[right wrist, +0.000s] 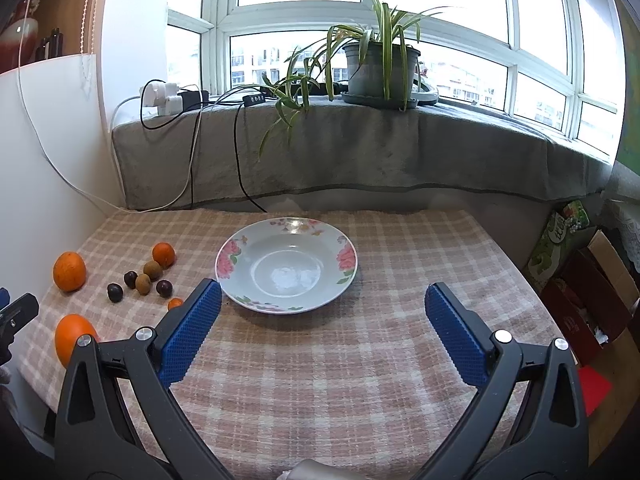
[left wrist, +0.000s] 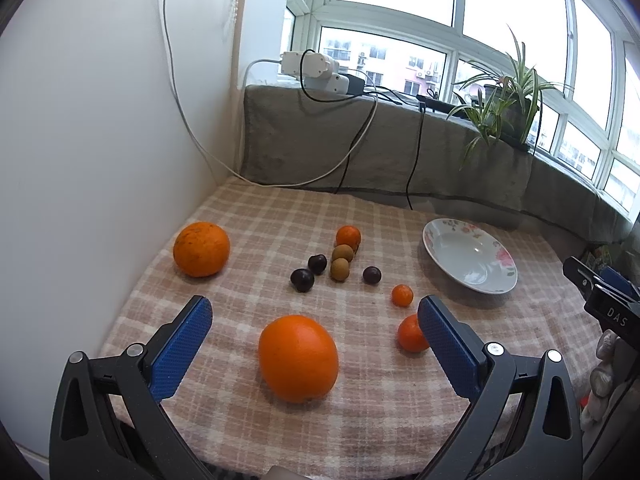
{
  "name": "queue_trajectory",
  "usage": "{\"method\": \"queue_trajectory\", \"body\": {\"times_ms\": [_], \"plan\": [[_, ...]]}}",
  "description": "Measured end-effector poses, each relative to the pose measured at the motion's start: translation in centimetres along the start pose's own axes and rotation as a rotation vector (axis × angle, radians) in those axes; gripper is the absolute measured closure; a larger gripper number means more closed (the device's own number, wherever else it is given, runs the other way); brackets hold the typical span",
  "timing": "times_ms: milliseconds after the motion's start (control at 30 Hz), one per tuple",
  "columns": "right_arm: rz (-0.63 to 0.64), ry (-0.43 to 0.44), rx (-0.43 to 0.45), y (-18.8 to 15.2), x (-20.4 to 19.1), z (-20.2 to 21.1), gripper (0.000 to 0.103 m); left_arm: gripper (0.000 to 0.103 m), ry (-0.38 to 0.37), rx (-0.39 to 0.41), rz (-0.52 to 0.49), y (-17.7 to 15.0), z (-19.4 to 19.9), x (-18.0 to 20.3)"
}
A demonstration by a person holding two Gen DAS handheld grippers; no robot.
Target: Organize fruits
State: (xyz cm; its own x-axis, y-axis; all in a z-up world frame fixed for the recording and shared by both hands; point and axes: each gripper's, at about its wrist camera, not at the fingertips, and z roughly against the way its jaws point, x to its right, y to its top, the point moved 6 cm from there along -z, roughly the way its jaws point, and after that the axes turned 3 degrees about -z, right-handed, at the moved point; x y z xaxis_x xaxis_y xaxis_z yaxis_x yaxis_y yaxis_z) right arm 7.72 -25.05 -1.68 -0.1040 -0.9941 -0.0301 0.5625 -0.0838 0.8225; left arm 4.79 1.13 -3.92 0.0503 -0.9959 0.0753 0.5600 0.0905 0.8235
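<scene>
A large orange (left wrist: 298,358) lies on the checked cloth just ahead of my open left gripper (left wrist: 316,312), between the lines of its blue fingers, untouched. A second big orange (left wrist: 201,249) sits far left. Small mandarins (left wrist: 412,333) (left wrist: 402,295) (left wrist: 348,237), two brown longans (left wrist: 341,263) and three dark plums (left wrist: 302,280) are scattered in the middle. The empty floral plate (right wrist: 286,282) stands in front of my open right gripper (right wrist: 324,300), which holds nothing. In the right wrist view the fruits (right wrist: 154,272) lie to the plate's left.
A white panel (left wrist: 100,140) walls the table's left side. A grey-covered sill (right wrist: 360,152) behind carries a potted plant (right wrist: 380,68), power strips and cables (left wrist: 360,140). Boxes (right wrist: 580,292) stand on the floor to the right of the table. The right gripper's body (left wrist: 608,300) shows at the left view's edge.
</scene>
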Motion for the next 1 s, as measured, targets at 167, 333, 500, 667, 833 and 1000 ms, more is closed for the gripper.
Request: {"method": "queue_trajectory", "body": {"times_ms": [167,333,500,667,833,1000], "plan": [[0.023,0.009,-0.006,-0.1,-0.7,-0.5,0.000,0.001,-0.001,-0.007,0.001,-0.2,-0.2,-0.2],[0.061,0.046,-0.004,-0.1,-2.1,-1.1,0.000,0.001,0.012,-0.027,0.027,-0.8,-0.5,-1.5],[0.071,0.144,-0.048,-0.5,-3.9,-2.5,0.000,0.001,0.026,-0.049,0.057,-1.7,-0.6,-3.1],[0.098,0.266,-0.091,-1.0,-6.4,-3.5,0.000,0.001,-0.015,-0.096,0.094,-3.1,-1.1,-3.9],[0.145,0.415,-0.150,-1.9,-9.8,-4.2,0.000,0.007,-0.047,-0.142,0.090,-4.4,-1.7,-3.6],[0.152,0.589,-0.283,-3.4,-13.5,-5.5,0.001,0.011,-0.100,-0.172,0.110,-5.2,-2.4,-3.2]]}}
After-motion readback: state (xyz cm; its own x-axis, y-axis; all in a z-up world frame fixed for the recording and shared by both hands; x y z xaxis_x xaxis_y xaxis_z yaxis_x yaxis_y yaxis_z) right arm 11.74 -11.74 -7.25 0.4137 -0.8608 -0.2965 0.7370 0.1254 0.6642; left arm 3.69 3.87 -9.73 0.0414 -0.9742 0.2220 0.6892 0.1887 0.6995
